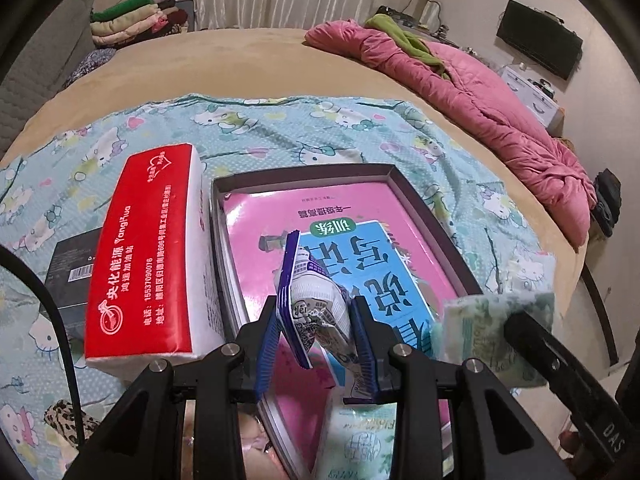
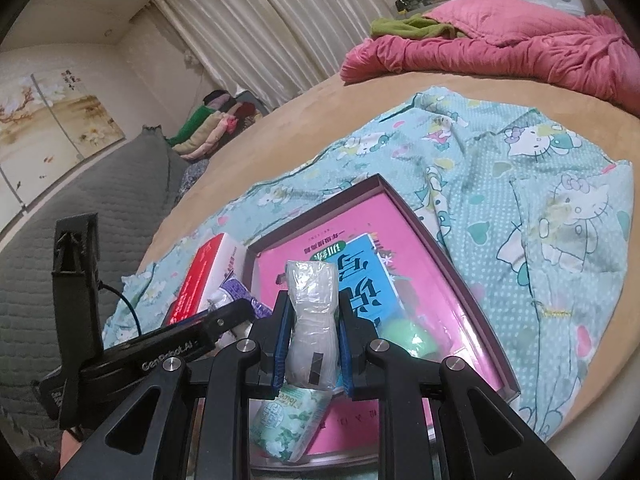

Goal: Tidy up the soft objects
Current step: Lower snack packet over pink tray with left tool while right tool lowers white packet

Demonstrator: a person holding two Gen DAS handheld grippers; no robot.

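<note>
My left gripper (image 1: 316, 332) is shut on a white and purple tissue pack (image 1: 316, 300), held above a shallow dark box (image 1: 436, 224) that holds a pink and blue book (image 1: 360, 256). My right gripper (image 2: 312, 340) is shut on a clear-wrapped white tissue pack (image 2: 312, 320), also above the box (image 2: 460, 276). A green floral tissue pack (image 2: 288, 420) lies in the box's near end; it also shows in the left wrist view (image 1: 360, 440). The right gripper's pack shows in the left wrist view (image 1: 500, 332). A red tissue pack (image 1: 148, 252) stands left of the box.
The box sits on a teal Hello Kitty cloth (image 1: 280, 120) spread over a tan bed (image 1: 240, 56). A black carton (image 1: 72, 272) lies left of the red pack. A pink quilt (image 1: 480, 92) lies at the right, and folded clothes (image 1: 136, 16) are stacked at the back left.
</note>
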